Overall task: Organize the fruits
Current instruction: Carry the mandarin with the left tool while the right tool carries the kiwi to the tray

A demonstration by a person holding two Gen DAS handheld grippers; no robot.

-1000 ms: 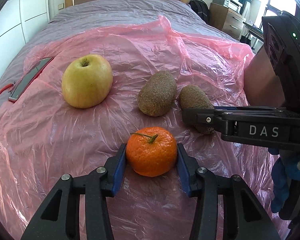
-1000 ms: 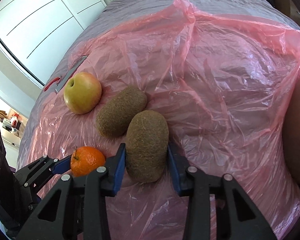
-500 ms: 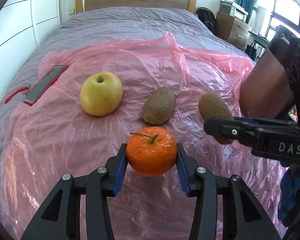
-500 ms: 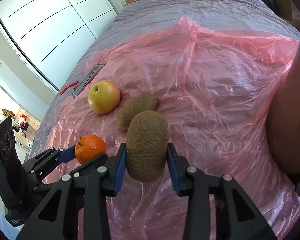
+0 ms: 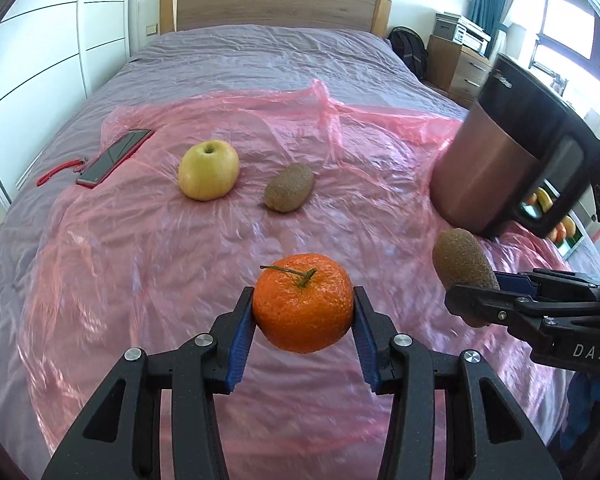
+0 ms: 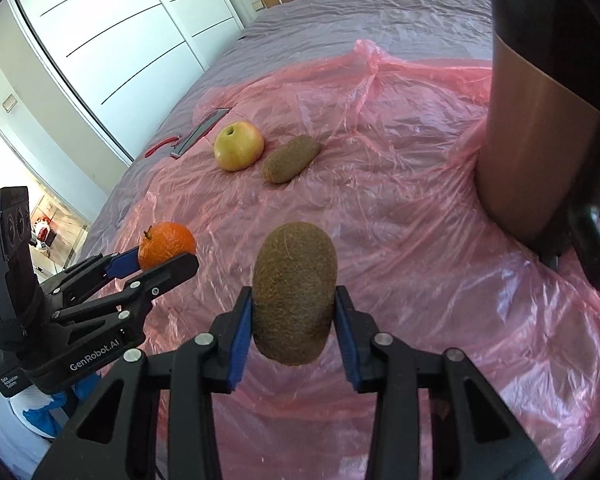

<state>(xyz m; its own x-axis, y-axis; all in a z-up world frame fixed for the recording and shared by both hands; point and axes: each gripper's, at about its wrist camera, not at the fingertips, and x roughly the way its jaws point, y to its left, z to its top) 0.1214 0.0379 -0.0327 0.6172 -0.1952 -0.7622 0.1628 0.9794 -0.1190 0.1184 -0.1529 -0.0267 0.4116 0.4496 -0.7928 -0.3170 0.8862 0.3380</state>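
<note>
My left gripper (image 5: 303, 316) is shut on an orange tangerine (image 5: 303, 303) and holds it above the pink plastic sheet (image 5: 140, 248). My right gripper (image 6: 294, 320) is shut on a brown kiwi (image 6: 294, 292), also lifted; this kiwi shows in the left wrist view (image 5: 462, 268) at the right. A yellow-green apple (image 5: 209, 169) and a second kiwi (image 5: 289, 187) lie side by side on the sheet farther back. They also show in the right wrist view, the apple (image 6: 238, 145) left of the kiwi (image 6: 290, 158). The tangerine (image 6: 166, 244) shows there at the left.
A tall copper-coloured container with a black top (image 5: 500, 168) stands at the right on the sheet; it also fills the right edge of the right wrist view (image 6: 540, 120). A red phone (image 5: 114, 152) lies at the sheet's left edge. The sheet covers a grey bed (image 5: 260, 56).
Both grippers have risen and pulled back from the sheet with their fruit. The apple and the other kiwi now look farther away. The copper container has come into view.
</note>
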